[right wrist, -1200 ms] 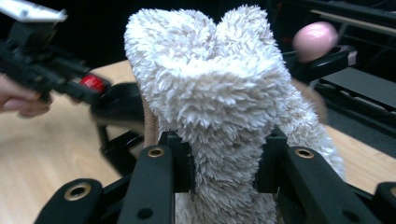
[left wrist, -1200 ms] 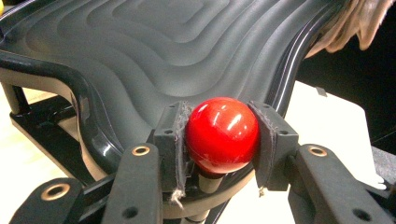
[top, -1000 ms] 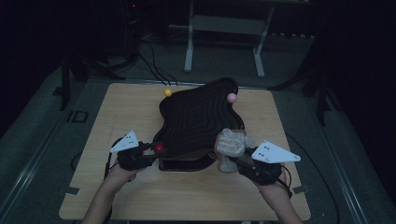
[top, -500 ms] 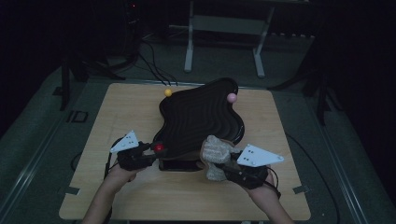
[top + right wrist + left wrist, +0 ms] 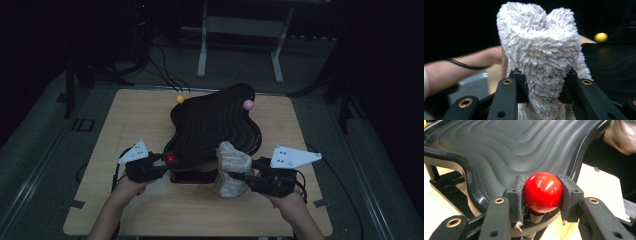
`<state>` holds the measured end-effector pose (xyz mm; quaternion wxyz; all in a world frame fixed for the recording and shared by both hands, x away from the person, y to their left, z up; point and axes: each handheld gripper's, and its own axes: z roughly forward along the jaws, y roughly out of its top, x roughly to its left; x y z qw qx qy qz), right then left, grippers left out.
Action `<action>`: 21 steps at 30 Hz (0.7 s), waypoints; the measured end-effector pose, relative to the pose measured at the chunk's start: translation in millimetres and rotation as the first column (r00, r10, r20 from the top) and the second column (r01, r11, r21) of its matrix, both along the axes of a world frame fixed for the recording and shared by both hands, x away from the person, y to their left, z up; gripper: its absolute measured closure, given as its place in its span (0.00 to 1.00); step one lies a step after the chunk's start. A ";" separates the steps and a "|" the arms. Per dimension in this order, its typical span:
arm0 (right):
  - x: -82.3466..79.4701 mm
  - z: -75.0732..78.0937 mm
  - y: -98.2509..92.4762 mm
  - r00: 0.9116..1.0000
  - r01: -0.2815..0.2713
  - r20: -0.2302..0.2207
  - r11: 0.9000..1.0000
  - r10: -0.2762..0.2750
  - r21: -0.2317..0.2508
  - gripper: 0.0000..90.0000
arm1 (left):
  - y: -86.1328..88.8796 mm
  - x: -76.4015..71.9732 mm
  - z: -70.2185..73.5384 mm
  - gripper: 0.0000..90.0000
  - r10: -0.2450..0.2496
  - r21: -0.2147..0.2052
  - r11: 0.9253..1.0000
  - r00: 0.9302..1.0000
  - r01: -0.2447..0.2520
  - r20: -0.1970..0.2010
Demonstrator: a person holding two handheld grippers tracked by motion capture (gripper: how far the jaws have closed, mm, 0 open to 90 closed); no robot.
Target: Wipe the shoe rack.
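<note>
A black wavy tray [image 5: 215, 125] [image 5: 506, 147] stands on a frame in the middle of the wooden table. At its near left corner a red ball [image 5: 171, 159] [image 5: 542, 192] tops a peg, and my left gripper [image 5: 161, 161] [image 5: 543, 195] is shut on it, one pad on each side. My right gripper [image 5: 235, 170] [image 5: 543, 86] is shut on a fluffy off-white cloth [image 5: 231, 167] [image 5: 541, 52], bunched up at the tray's near right edge. A yellow ball [image 5: 180, 99] [image 5: 600, 37] and a pink ball [image 5: 248, 104] sit on the tray's far corners.
The wooden table [image 5: 140, 120] has bare surface left and right of the tray. A metal stand [image 5: 240, 30] and cables [image 5: 160, 60] lie on the dark floor behind. A person's forearm [image 5: 464, 65] shows in the right gripper view.
The right gripper with the cloth has shifted left along the tray's near edge and risen slightly. The left gripper has stayed on the red ball.
</note>
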<state>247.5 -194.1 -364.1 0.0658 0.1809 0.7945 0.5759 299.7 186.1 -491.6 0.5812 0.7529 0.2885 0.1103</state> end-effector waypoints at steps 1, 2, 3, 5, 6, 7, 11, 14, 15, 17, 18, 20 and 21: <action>1.0 -0.3 -0.3 0.999 -0.035 -0.008 0.999 0.035 -0.007 0.74 | 0.0 0.1 0.2 0.66 0.000 0.001 1.000 1.000 0.000 0.000; 0.4 -0.8 -0.3 1.000 -0.017 0.008 1.000 0.017 -0.026 0.74 | 0.0 0.0 0.4 0.66 -0.001 0.004 1.000 1.000 0.001 -0.001; 0.3 -1.4 -0.1 0.999 0.035 0.038 0.998 -0.033 -0.057 0.74 | -0.2 -0.1 0.3 0.66 0.001 0.002 1.000 1.000 -0.001 -0.001; 3.2 -3.2 -1.7 0.986 0.148 0.097 0.982 -0.137 -0.114 0.74 | 0.0 0.1 0.3 0.66 -0.001 0.003 1.000 1.000 0.001 0.000; 5.3 -4.4 -3.1 0.972 0.216 0.126 0.967 -0.199 -0.135 0.74 | -0.1 0.2 0.4 0.66 -0.001 0.003 1.000 1.000 0.001 0.000; 6.7 -5.9 -4.1 0.955 0.272 0.161 0.950 -0.247 -0.153 0.74 | -0.2 0.2 0.5 0.66 -0.002 0.003 1.000 1.000 0.002 0.000; 6.0 -14.7 0.9 0.936 0.319 0.214 0.931 -0.280 -0.177 0.74 | 0.0 0.6 0.2 0.66 -0.005 0.000 1.000 1.000 0.005 -0.001; 2.1 -25.5 15.9 0.942 0.293 0.237 0.925 -0.237 -0.242 0.74 | 0.0 0.4 0.0 0.66 -0.004 -0.001 1.000 1.000 0.004 -0.002; 1.8 -28.0 20.5 0.945 0.284 0.240 0.921 -0.222 -0.266 0.74 | 0.2 0.6 0.1 0.66 -0.004 0.000 1.000 1.000 0.004 -0.002; 1.7 -24.3 24.7 0.942 0.286 0.259 0.917 -0.215 -0.278 0.74 | 0.3 0.6 0.2 0.66 -0.004 -0.001 1.000 1.000 0.004 -0.002; 2.1 -18.5 24.1 0.935 0.299 0.272 0.918 -0.227 -0.262 0.74 | 0.3 0.5 0.0 0.66 -0.003 -0.001 1.000 1.000 0.003 -0.002; 3.4 -11.6 23.3 0.925 0.320 0.288 0.917 -0.248 -0.237 0.74 | 0.6 0.9 -0.1 0.66 -0.007 -0.003 1.000 1.000 0.007 -0.002; 4.6 -10.5 24.1 0.922 0.327 0.291 0.916 -0.255 -0.233 0.74 | 0.5 1.0 0.0 0.66 -0.007 -0.002 1.000 1.000 0.007 -0.002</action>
